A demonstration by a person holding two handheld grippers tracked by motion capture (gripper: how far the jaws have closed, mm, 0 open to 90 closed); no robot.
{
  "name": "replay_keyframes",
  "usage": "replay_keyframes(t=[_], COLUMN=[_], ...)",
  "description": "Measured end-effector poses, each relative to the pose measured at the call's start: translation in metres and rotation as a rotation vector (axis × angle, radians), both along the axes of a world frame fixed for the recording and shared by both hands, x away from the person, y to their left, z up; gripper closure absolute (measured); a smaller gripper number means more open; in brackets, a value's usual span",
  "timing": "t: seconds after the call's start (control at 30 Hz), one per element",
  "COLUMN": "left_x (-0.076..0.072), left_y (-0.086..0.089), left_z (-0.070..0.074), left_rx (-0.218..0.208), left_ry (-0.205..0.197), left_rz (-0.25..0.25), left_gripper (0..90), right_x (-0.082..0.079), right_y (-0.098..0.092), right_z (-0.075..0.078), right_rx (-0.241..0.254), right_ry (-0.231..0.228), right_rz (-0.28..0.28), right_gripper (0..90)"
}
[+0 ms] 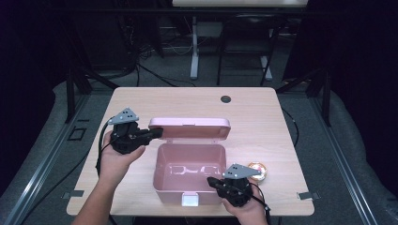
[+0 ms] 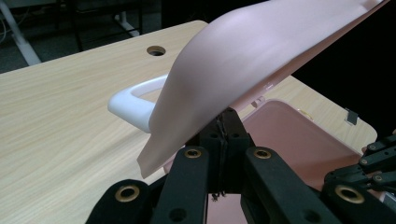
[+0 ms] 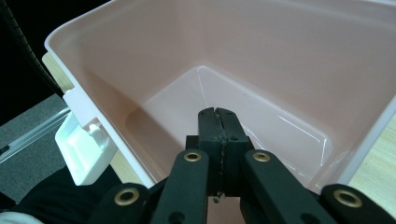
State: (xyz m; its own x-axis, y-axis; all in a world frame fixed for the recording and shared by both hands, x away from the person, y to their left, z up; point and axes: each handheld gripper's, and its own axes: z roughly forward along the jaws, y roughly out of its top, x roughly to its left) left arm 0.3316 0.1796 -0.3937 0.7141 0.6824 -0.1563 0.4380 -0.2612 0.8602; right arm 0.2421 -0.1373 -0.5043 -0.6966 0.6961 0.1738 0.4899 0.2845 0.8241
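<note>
At the near right, the right gripper (image 1: 216, 181), jaws closed on nothing, steadies the pink box (image 1: 189, 174) mid-table; pressing too hard could slide it. Farther left, the left gripper (image 1: 157, 133), jaws closed empty, props the raised lid (image 1: 189, 125), which may drop if it slips.

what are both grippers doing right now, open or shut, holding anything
left gripper: shut, fingers under the raised pink lid, no grip visible.
right gripper: shut, empty, over the open pink box.
</note>
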Motion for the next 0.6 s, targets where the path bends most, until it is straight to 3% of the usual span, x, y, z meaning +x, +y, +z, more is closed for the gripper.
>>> replay_keyframes(t=[0.6], left_x=[0.0081], left_y=[-0.0004], left_z=[0.0003], left_rx=[0.000], left_ry=[0.006], left_rz=[0.016], left_gripper=[89.7], right_x=[0.0001], right_y=[0.0002], right_z=[0.0001], right_rx=[-0.003], right_ry=[-0.001], right_rz=[0.001], right_gripper=[90.0])
